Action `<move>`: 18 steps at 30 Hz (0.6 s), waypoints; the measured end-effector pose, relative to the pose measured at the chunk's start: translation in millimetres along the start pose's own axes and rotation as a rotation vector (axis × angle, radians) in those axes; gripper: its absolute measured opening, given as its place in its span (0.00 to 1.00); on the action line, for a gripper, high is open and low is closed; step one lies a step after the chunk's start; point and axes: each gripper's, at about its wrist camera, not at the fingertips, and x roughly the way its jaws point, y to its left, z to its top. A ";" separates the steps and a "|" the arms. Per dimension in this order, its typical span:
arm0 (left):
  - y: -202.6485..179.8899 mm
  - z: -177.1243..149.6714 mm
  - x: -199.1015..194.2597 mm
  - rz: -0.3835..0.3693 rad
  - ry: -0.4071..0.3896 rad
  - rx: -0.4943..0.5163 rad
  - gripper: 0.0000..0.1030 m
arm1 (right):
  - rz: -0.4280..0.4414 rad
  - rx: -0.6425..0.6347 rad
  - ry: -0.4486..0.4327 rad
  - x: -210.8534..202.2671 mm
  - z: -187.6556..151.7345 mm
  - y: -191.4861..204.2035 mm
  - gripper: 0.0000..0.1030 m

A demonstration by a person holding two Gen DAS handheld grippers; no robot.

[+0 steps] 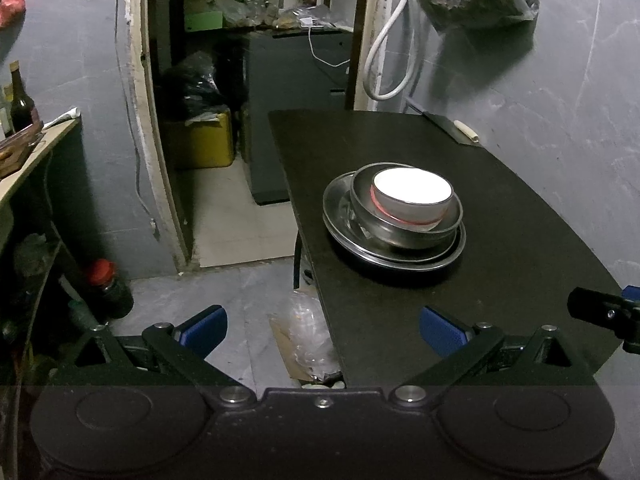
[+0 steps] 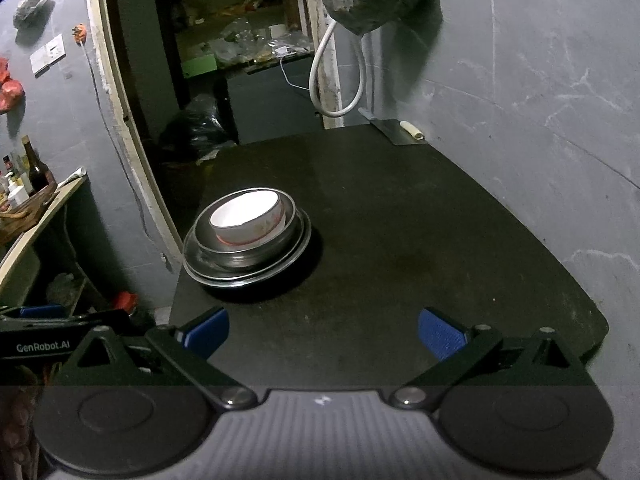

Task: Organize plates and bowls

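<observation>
Looking along both wide-open, empty grippers, I judge the nested stack (image 2: pixel 247 244) sits at eleven o'clock from my right gripper (image 2: pixel 323 334) and one o'clock from my left gripper (image 1: pixel 323 330), roughly equally near.

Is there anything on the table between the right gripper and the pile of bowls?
No. In the right wrist view, only bare black table lies between the open right gripper and the stack of bowls and plates.
</observation>
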 end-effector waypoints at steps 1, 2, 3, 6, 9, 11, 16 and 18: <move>1.0 0.3 1.2 0.001 0.011 0.002 0.99 | -0.003 0.002 0.001 0.9 0.2 0.8 1.00; 1.8 0.7 2.4 0.002 0.022 0.007 0.99 | -0.008 0.005 0.001 1.7 0.5 1.6 1.00; 2.3 1.7 3.8 0.001 0.026 0.018 0.99 | -0.013 0.007 0.002 2.2 0.4 1.7 1.00; 0.2 2.7 8.1 -0.021 0.032 0.056 0.99 | -0.031 0.014 0.007 3.2 -1.3 3.3 1.00; -3.6 4.2 14.4 -0.082 0.024 0.069 0.99 | -0.040 0.012 0.018 1.9 -7.0 1.1 1.00; -11.0 7.5 19.9 -0.106 0.031 0.087 0.99 | -0.046 0.019 0.027 -1.8 -11.0 -5.7 1.00; -49.1 23.5 36.2 -0.187 0.026 0.186 0.99 | -0.085 0.070 0.034 -9.7 -20.8 -35.0 1.00; -69.1 30.2 47.0 -0.215 0.028 0.221 0.99 | -0.084 0.094 0.039 -11.0 -24.8 -51.7 1.00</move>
